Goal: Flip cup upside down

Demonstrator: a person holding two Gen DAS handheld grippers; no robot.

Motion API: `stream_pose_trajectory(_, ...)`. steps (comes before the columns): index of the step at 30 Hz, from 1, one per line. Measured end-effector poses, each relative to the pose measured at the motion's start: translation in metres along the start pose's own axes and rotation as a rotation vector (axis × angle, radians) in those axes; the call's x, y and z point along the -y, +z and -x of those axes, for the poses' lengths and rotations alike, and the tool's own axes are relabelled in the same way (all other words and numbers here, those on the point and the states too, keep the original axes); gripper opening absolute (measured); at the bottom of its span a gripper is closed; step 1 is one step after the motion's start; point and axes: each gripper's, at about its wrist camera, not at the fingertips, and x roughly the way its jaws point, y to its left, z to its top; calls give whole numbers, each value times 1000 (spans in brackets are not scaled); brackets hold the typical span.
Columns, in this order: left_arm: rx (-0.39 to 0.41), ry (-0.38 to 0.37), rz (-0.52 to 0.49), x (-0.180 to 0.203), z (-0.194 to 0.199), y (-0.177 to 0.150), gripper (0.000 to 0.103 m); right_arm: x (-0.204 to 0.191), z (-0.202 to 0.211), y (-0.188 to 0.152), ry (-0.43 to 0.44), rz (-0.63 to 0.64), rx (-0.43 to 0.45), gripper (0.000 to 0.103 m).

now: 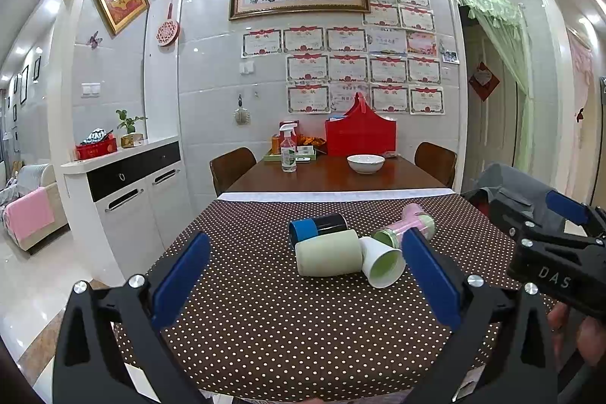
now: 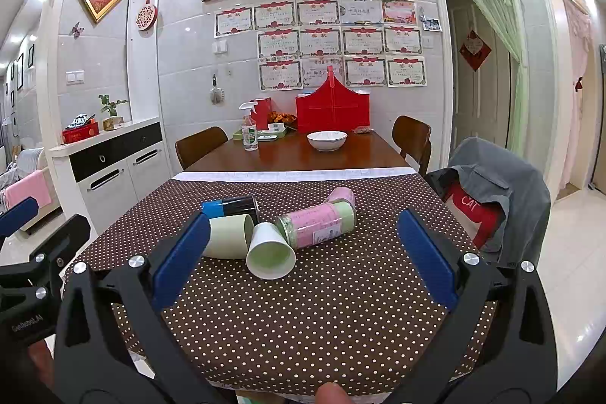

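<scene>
I see my left hand-held gripper [image 1: 303,275] held above the near part of the tabletop [image 1: 265,328], its blue pads spread wide apart with nothing between them. My right hand-held gripper [image 2: 303,254] hangs the same way, jaws wide apart and empty; in the left view it shows at about 3 o'clock, well off to the side of the cups. On the dotted brown cloth [image 2: 322,320] a cluster of cups lies tipped over, at roughly 12 o'clock from both grippers. The white paper cup [image 2: 270,254] with a green inside lies on its side, its mouth facing me, nearest of the group. Touching it at 9 o'clock is a pale green cup [image 2: 229,237], also on its side; the left pad of my right gripper hides part of it in the right view. Just behind that one, at about 11 o'clock, lies a black cup with a blue band [image 2: 229,207]. At 2 o'clock from the paper cup lies a clear tumbler with a pink label [image 2: 316,224], and a pink cup [image 2: 342,195] lies just behind it. Farther back on the bare wood sit a white bowl [image 2: 327,140], a spray bottle [image 2: 249,129] and a red bag [image 2: 332,112].
</scene>
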Motion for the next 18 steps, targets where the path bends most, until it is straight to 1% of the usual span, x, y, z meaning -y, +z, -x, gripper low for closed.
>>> stream_pose_trajectory(18, 8, -7, 3, 1, 2, 3, 99, -1, -1, 1, 0, 0, 4, 97)
